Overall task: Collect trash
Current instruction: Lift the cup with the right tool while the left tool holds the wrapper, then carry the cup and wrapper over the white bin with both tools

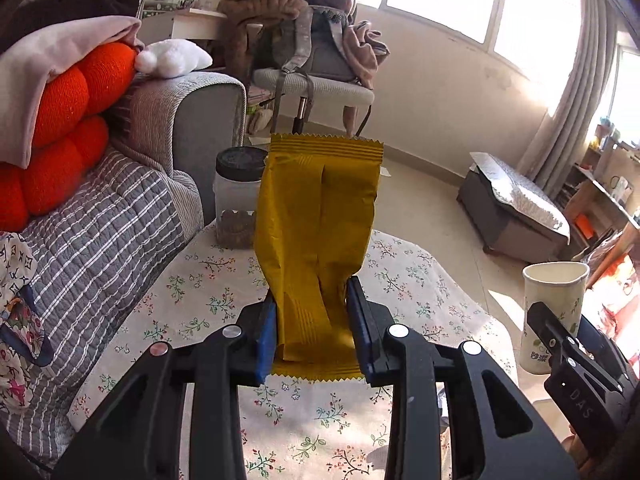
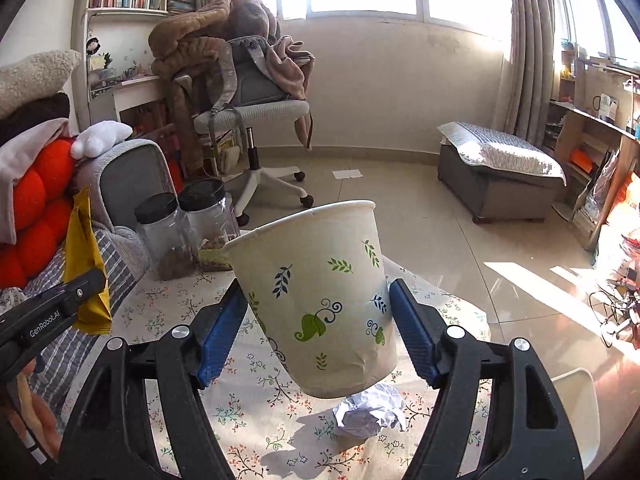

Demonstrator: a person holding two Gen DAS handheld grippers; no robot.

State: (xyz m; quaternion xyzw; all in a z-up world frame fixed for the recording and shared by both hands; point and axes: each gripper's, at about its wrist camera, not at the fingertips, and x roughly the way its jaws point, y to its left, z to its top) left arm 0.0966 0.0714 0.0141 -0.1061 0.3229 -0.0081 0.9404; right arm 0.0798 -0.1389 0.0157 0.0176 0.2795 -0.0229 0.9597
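The right wrist view alone shows a crumpled white paper ball (image 2: 370,410) lying on the bench (image 2: 248,412) below the cup, and two clear plastic jars with black screw lids (image 2: 188,226) standing side by side at the far edge; from the left wrist view only one jar (image 1: 237,196) can be seen, the rest hidden behind the wrapper. The left tongs (image 1: 314,332) are nearly closed, their blue pads pinching the lower part of one mustard-yellow foil wrapper (image 1: 316,220), flat and creased with zigzag-cut ends, which stands up off the bench; in the right view it appears edge-on at the left (image 2: 86,264). The right tongs (image 2: 318,330) stand wide, their pads clamped on both sides of one paper cup (image 2: 320,300), a white tapered cone printed with green and blue leaves, tilted with its rolled rim away from the camera and lifted clear of the bench. The left view catches this cup (image 1: 554,312) upright-looking at its right edge. The bench wears a cream cloth with small flower sprigs. Beside it is a sofa (image 1: 120,236) under a grey striped quilt, with puffy orange cushions (image 1: 64,136).
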